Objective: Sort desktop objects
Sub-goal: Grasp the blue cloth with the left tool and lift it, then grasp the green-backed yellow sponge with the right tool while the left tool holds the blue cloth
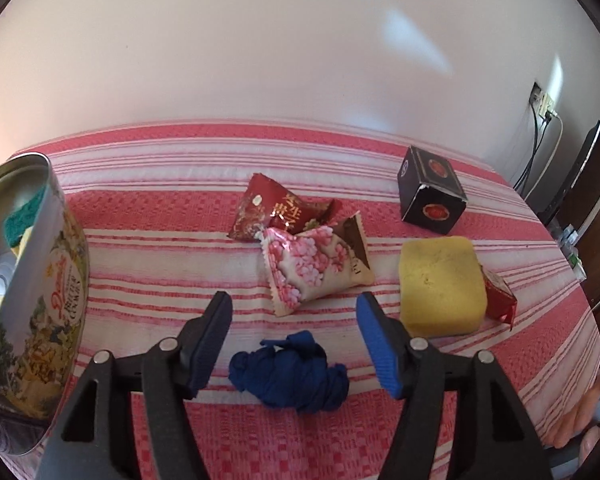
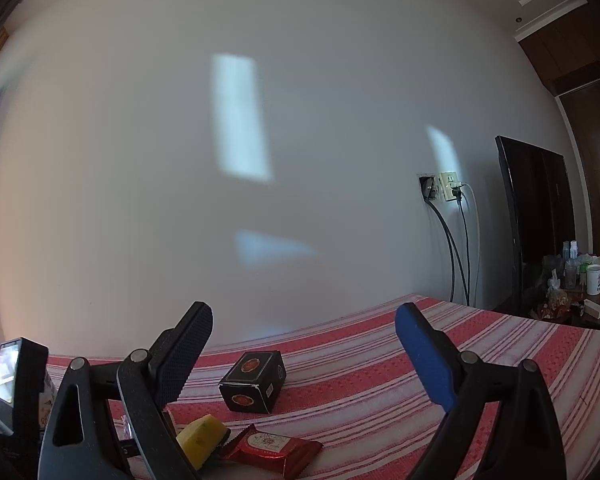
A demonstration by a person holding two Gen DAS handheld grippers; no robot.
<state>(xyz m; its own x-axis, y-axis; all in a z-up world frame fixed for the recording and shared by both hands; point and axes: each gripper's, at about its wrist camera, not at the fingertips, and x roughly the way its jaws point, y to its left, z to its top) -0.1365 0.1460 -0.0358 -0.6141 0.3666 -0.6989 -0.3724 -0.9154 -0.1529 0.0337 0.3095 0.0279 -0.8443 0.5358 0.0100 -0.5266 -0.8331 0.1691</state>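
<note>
My left gripper (image 1: 295,302) is open and tilted down over a crumpled blue cloth bundle (image 1: 290,374), which lies on the red striped tablecloth (image 1: 160,208) between and below the fingers, untouched by the pads. Beyond it lie a pink-flowered snack packet (image 1: 316,264) and a red snack packet (image 1: 276,208). A yellow sponge (image 1: 440,284) rests partly on another red packet (image 1: 500,300), with a black box (image 1: 432,192) behind. My right gripper (image 2: 304,312) stands open and level with nothing between its fingers, above the black box (image 2: 254,380), the yellow sponge (image 2: 202,438) and a red packet (image 2: 272,448).
A printed cookie tin (image 1: 32,280) stands open at the left with a green sponge (image 1: 20,216) inside. A hand (image 1: 580,412) shows at the table's right edge. A white wall backs the table; a dark screen (image 2: 536,208), socket cables (image 2: 456,240) and a cluttered side table (image 2: 572,280) stand to the right.
</note>
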